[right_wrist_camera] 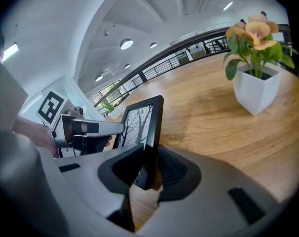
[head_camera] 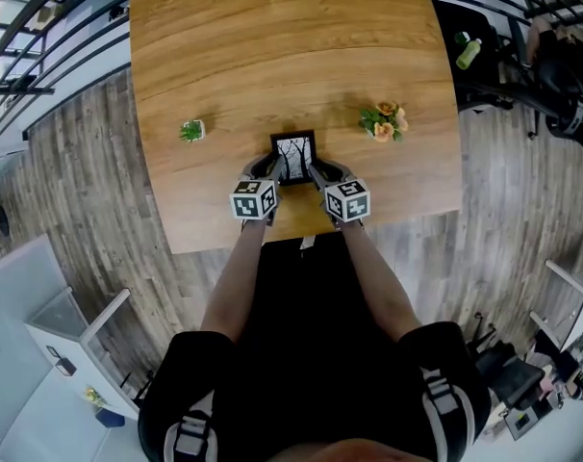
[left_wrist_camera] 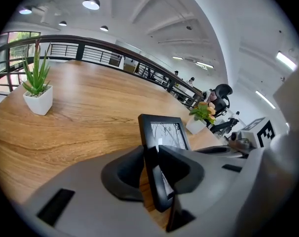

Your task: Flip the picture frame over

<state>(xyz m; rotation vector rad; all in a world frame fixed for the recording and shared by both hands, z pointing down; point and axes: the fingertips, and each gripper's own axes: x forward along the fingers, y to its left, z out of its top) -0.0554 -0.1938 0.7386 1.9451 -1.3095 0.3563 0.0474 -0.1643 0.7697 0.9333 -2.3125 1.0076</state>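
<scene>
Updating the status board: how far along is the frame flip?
Done: left tool and right tool each clamp a side edge of the frame. In hand: frame held tilted over the table, picture side up. Left: set down, release; can't tell whether it's flipped yet.

The right gripper (right_wrist_camera: 149, 174) clamps the black picture frame (right_wrist_camera: 141, 120) by its edge.
</scene>
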